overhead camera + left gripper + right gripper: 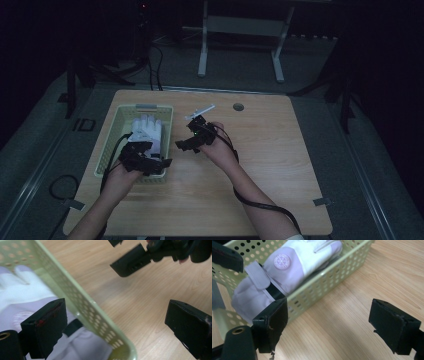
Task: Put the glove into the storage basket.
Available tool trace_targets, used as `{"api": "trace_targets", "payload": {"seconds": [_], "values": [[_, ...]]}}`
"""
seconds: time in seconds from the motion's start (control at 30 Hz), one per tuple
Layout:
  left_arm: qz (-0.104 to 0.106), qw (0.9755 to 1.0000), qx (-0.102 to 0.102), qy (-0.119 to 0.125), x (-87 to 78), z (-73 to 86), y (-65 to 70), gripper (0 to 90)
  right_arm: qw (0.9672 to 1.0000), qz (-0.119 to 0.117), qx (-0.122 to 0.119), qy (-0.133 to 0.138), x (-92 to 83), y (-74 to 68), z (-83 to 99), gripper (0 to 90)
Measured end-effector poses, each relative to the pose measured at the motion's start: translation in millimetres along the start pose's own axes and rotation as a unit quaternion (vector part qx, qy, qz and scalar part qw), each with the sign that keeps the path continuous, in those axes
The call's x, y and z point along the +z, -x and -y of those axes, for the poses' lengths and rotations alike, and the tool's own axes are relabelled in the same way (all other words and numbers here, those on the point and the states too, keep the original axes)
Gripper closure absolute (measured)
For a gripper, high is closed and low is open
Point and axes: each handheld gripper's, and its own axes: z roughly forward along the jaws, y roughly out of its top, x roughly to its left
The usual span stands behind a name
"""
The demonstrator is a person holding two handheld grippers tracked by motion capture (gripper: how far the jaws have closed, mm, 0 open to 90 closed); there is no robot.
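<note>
White glove with lilac cuff lying flat inside pale green perforated basket at left of wooden counter. Left claw wide apart, straddling basket's right wall, one jaw over glove. Right claw also apart, empty, hovering over bare counter just beside basket

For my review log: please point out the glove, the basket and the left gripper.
glove (294, 267): right gripper view, on its white back beside the round badge.
basket (112, 131): high view, on its left wall.
left gripper (120, 322): left gripper view, midway between its open jaws, which straddle the basket wall.
</note>
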Motion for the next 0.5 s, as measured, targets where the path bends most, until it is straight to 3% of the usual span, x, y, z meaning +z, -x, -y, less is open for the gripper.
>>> {"api": "trace_targets", "payload": {"seconds": [0.1, 0.23, 0.4, 0.5], "values": [[0.013, 0.9999, -0.005, 0.005, 7.1, 2.3, 8.1, 4.1, 1.0, 0.001, -0.005, 0.0, -3.3, 5.4, 7.4, 15.5], [0.025, 0.9997, 0.002, 0.003, 15.7, 5.5, 19.4, 4.1, 0.9999, 0.0, -0.017, 0.0, -7.1, 12.1, 18.9, 15.5], [0.025, 0.9996, 0.01, 0.006, 22.6, 10.4, 32.2, 4.1, 0.9997, -0.001, -0.025, 0.007, -11.7, 18.5, 33.6, 15.5], [0.039, 0.9991, 0.01, 0.014, 26.3, 12.2, 40.6, 4.1, 0.9996, -0.004, -0.028, 0.008, -13.4, 22.1, 43.2, 15.4]]}}
